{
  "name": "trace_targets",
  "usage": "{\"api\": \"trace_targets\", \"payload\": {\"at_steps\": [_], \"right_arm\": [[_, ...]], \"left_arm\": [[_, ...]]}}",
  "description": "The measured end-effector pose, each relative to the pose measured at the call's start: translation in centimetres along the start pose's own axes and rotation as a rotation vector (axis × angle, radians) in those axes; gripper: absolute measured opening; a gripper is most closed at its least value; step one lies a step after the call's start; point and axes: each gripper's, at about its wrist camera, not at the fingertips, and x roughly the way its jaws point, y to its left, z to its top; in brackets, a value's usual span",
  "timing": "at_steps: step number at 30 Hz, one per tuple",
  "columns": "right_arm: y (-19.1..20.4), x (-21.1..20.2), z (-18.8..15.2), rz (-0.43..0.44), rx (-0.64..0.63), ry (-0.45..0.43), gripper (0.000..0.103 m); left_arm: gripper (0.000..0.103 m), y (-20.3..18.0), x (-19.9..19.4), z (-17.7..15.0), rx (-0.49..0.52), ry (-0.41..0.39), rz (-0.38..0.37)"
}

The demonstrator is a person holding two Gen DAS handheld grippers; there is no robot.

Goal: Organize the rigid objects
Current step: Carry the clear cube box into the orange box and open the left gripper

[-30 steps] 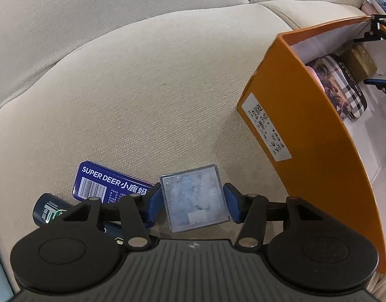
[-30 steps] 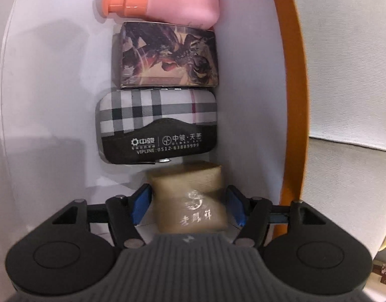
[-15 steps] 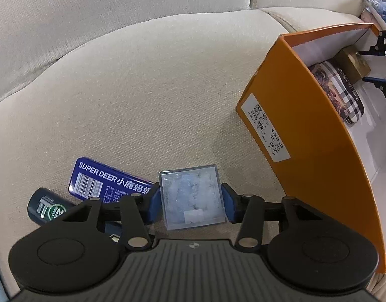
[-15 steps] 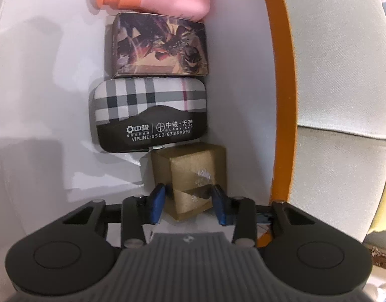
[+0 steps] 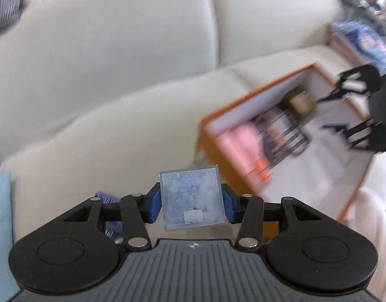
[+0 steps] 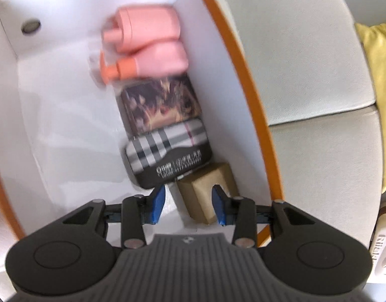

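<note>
The left gripper has closed a little onto the clear square case and lifted it off the sofa cushion, where it lay a second ago; its blue pads press both sides of the case, now level with the near corner of the orange box. The right gripper has narrowed and drawn back above the box; its jaws stand part open and empty, the tan packet lying below them on the box floor.

Only the right wrist view shows the box's row clearly: two pink bottles, a printed box, a plaid case, then the packet nearest. The left wrist view, blurred, alone shows the blue tin left beside the box on the cushion.
</note>
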Motion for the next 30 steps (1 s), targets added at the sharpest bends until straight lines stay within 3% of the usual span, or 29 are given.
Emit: {"api": "trace_targets", "payload": {"at_steps": [5, 14, 21, 30], "right_arm": [[1.0, -2.9, -0.4, -0.007, 0.061, -0.053, 0.041], [1.1, -4.8, -2.7, 0.006, 0.175, -0.087, 0.041], [1.4, -3.8, -4.4, 0.032, 0.208, -0.092, 0.041], [0.5, -1.8, -6.5, 0.171, 0.225, -0.114, 0.036]], "left_arm": [[0.055, -4.2, -1.3, 3.3, 0.105, -0.074, -0.099], [0.055, -12.7, 6.2, 5.9, 0.323, 0.013, -0.298], [0.055, -16.7, 11.6, 6.2, 0.48, 0.102, -0.354], [0.055, -19.0, 15.4, 7.2, 0.611, 0.102, -0.389]]}}
